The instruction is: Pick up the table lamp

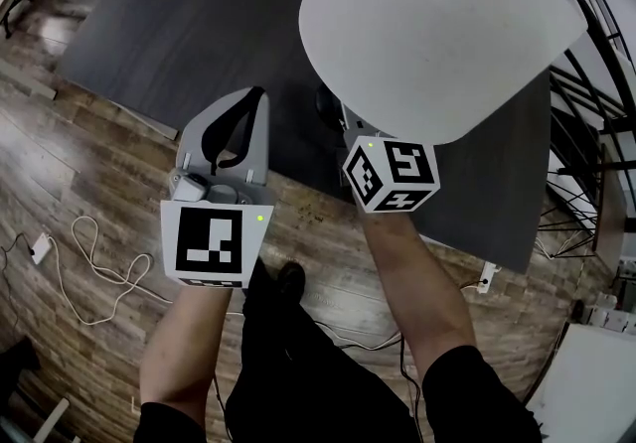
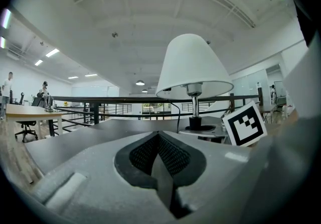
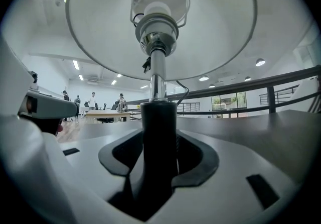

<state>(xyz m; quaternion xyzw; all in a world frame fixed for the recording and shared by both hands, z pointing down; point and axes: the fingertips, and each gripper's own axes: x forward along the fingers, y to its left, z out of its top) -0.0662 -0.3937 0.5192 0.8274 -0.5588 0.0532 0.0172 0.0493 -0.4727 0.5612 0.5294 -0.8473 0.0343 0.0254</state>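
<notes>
A white-shaded table lamp [image 1: 437, 24] stands on a dark table [image 1: 189, 24], close to the table's near edge, seen from above by a person who holds a gripper in each hand. The right gripper [image 3: 159, 160] reaches in level under the lamp's shade. Its two jaws are closed against the lamp's black lower stem [image 3: 159, 132], one on each side, so the stem fills the gap between them. Above that grip, the chrome upper stem [image 3: 158, 75] rises to the bulb socket inside the shade. The right gripper's marker cube [image 1: 391, 173] sits just below the lamp's shade in the head view. The left gripper [image 1: 256, 98] hovers over the table's edge to the left of the lamp, well apart from it. Its jaws are pressed together with nothing between them. From the left gripper view, the lamp's round base [image 2: 198, 130] rests flat on the table, and a thin black cord [image 2: 176, 112] curves down behind the lamp. Beneath the lamp's table is a wooden floor [image 1: 79, 163], where a pale cable [image 1: 99, 267] lies in loops.
</notes>
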